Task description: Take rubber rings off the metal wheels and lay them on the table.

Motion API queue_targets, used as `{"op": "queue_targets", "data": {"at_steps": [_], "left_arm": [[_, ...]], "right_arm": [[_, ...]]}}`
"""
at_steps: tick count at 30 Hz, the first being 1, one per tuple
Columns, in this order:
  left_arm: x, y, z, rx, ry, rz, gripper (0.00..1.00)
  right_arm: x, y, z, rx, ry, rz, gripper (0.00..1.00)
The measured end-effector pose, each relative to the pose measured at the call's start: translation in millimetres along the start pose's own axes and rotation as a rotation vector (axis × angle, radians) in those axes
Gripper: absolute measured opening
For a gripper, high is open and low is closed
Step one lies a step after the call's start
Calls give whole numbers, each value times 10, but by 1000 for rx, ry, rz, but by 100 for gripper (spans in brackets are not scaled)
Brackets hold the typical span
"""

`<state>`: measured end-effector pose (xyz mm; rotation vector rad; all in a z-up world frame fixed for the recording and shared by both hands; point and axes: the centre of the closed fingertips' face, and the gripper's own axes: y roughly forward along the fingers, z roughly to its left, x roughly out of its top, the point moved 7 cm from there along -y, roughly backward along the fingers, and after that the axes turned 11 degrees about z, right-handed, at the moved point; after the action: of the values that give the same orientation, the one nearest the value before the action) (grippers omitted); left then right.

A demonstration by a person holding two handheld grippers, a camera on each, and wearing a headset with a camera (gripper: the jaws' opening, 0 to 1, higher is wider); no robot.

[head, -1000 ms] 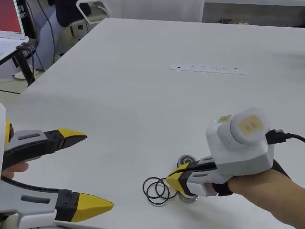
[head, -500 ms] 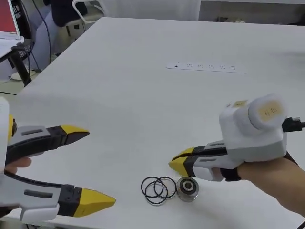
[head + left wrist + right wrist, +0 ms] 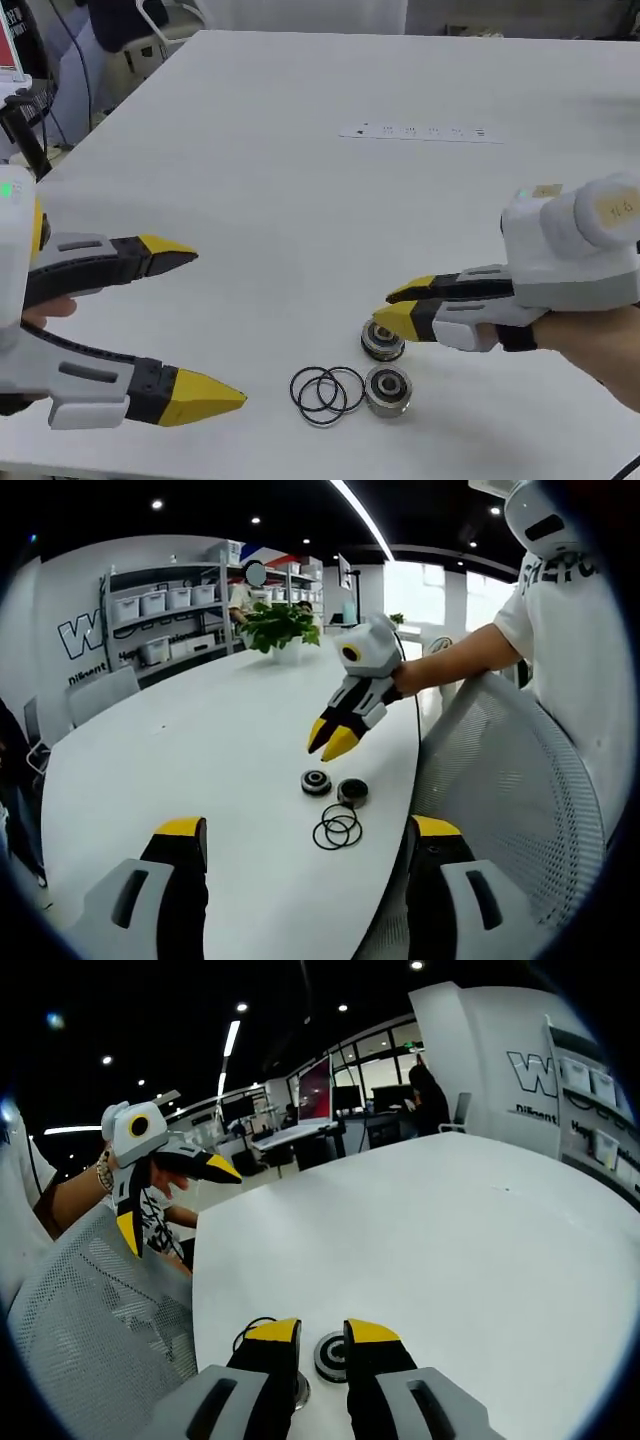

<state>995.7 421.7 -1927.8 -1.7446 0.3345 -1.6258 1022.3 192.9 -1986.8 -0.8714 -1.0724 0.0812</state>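
Two small metal wheels lie near the table's front edge: one [image 3: 383, 340] darker round its rim, one [image 3: 388, 388] silvery. Overlapping black rubber rings [image 3: 325, 390] lie flat just left of the silvery wheel. My right gripper [image 3: 390, 308] hovers just above and right of the darker wheel, its jaws a narrow gap apart with nothing between them. In the right gripper view a wheel [image 3: 332, 1355] shows through that gap [image 3: 322, 1332], with the rings [image 3: 248, 1328] to the left. My left gripper [image 3: 205, 328] is wide open, left of the rings. The left gripper view looks over the rings [image 3: 338, 830] and wheels [image 3: 317, 782].
A white strip with sockets [image 3: 415, 132] lies flat at mid-table, far behind the work. The table's front edge [image 3: 300, 470] runs close below the rings. A mesh chair [image 3: 500, 780] stands by the person at that edge. Chairs [image 3: 120, 25] stand off the far left corner.
My right gripper has lifted off the wheels and drawn back to the right, uncovering both of them. The left gripper has stayed wide open. The rings have not moved.
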Motion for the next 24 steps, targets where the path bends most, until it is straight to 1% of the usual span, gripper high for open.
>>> {"op": "queue_targets", "data": {"at_steps": [3,8,12,17,22,24], "left_arm": [[58,30,39,-12,25,5,80],[139,91,88,-32,58,13,80],[216,166,128,-50,88,18,80],[307,271,164,-71,111,6,79],[405,413,199,-99,132,-10,78],[436,464,206,-107,138,-17,77]], "right_arm": [[-53,-13,-52,-18,-8,13,15],[-151,-7,-106,-37,-21,53,16],[-230,21,-112,-29,-38,92,17],[-289,38,-154,-28,-44,116,17],[-359,42,-185,-23,-52,150,17],[-373,46,-187,-20,-52,156,17]]}}
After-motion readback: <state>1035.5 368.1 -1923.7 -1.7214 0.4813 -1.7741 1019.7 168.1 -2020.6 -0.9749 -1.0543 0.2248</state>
